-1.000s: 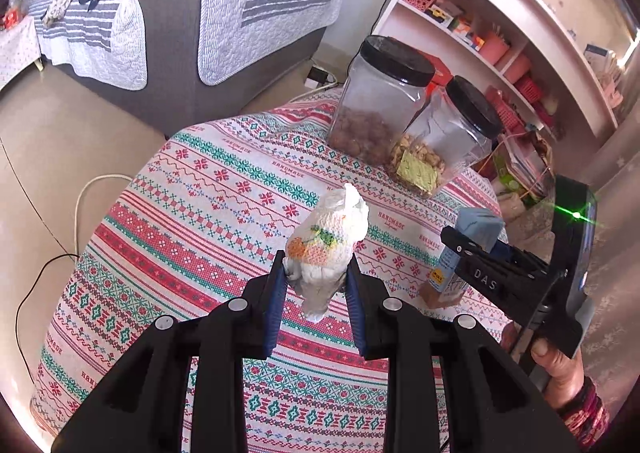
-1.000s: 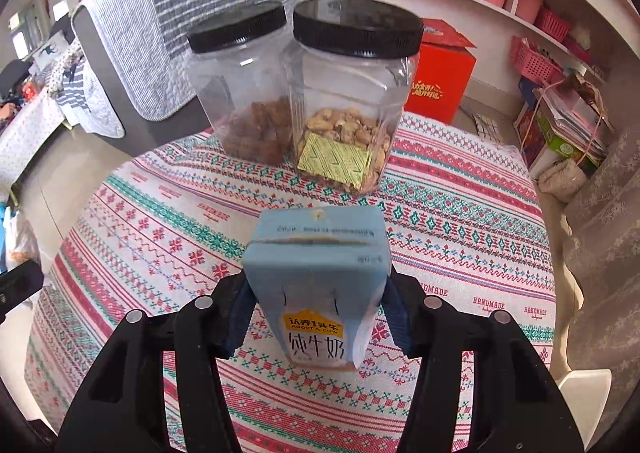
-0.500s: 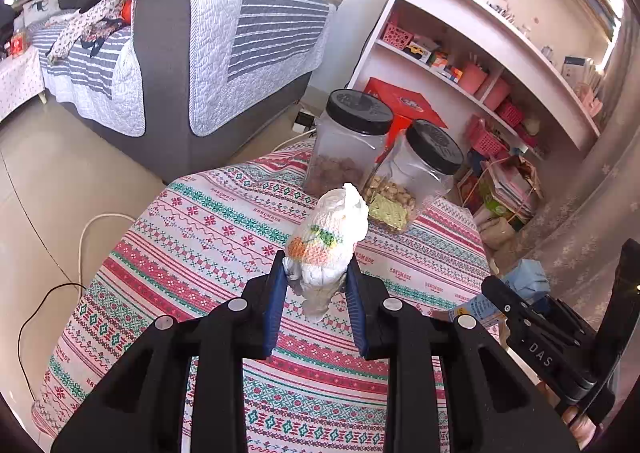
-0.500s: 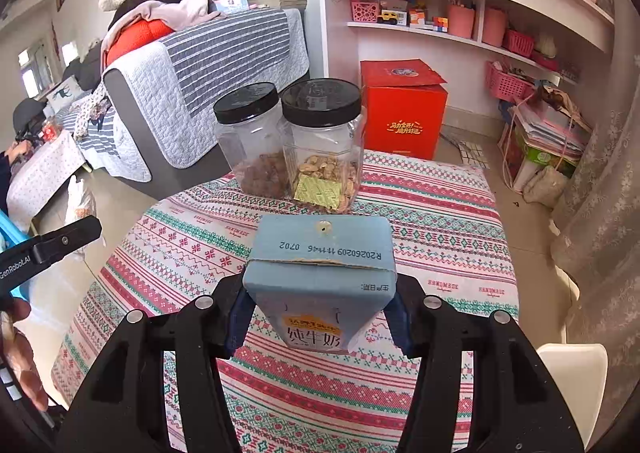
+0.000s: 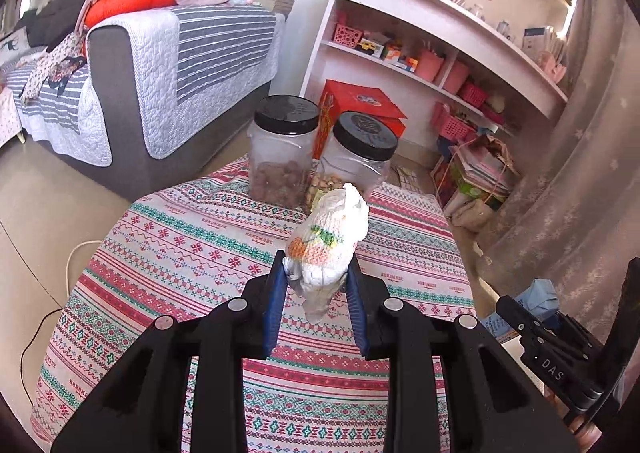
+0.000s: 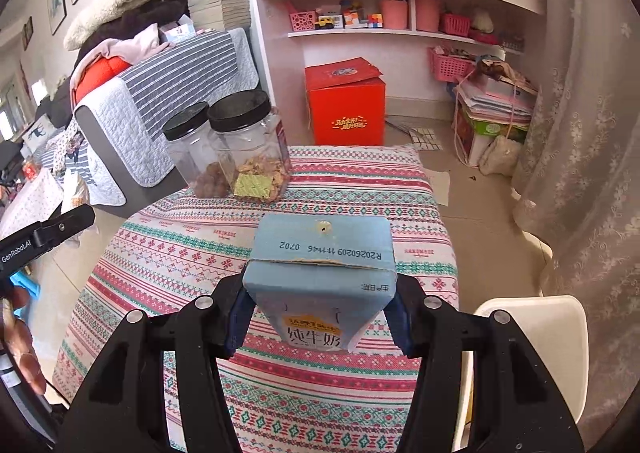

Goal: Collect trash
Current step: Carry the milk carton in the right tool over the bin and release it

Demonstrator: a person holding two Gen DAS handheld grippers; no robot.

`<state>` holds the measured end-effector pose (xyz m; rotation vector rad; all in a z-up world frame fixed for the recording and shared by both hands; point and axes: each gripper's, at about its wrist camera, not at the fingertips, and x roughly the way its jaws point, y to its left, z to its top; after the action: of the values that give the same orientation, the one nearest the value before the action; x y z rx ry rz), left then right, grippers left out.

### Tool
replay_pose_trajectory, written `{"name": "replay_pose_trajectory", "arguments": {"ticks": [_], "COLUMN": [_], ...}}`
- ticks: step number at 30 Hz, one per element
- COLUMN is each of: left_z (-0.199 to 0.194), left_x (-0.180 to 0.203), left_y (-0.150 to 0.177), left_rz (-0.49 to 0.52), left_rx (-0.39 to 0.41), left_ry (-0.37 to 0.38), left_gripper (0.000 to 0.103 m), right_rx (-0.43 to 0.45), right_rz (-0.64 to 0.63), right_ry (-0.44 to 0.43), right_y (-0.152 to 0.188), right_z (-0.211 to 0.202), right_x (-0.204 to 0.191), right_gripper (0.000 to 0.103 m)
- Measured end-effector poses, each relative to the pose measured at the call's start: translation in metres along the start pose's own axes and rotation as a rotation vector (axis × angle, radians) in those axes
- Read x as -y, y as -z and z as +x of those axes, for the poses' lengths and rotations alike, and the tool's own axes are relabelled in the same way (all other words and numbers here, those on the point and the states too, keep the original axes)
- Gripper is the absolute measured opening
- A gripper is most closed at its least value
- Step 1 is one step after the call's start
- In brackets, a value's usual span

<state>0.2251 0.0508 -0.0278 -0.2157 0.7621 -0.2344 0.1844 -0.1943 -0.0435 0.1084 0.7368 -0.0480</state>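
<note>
Seemingly clear of the table edge: gripped milk carton, wrapper.

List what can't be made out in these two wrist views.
- Milk carton: right wrist view hides its lower half behind the right gripper; left wrist view shows only a corner at the frame edge.
- Crumpled wrapper: its print is too creased to read; the left gripper covers its sides.
- Any trash bin: in neither view.
- Table near edge: blocked by both grippers' bodies.
</note>
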Motion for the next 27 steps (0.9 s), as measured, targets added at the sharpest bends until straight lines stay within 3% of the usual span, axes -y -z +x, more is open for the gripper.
{"name": "replay_pose_trajectory", "arguments": {"ticks": [9, 27], "left_z": [0.006, 0.020], "left_x": [0.054, 0.154], "left_y": [0.011, 0.036], "left_rz": [0.091, 0.224], "left_rx": [-0.014, -0.052], "left_ry": [0.050, 0.130], "left_gripper": [0.029, 0.030], "right_rx": [0.050, 0.133], "right_rz": [0.081, 0.211], "right_ry": [0.084, 0.335], "right_y": [0.011, 0.036], "right_z": [-0.024, -0.066], "right_x": [0.058, 0.169], "right_gripper": [0.053, 0.053]}}
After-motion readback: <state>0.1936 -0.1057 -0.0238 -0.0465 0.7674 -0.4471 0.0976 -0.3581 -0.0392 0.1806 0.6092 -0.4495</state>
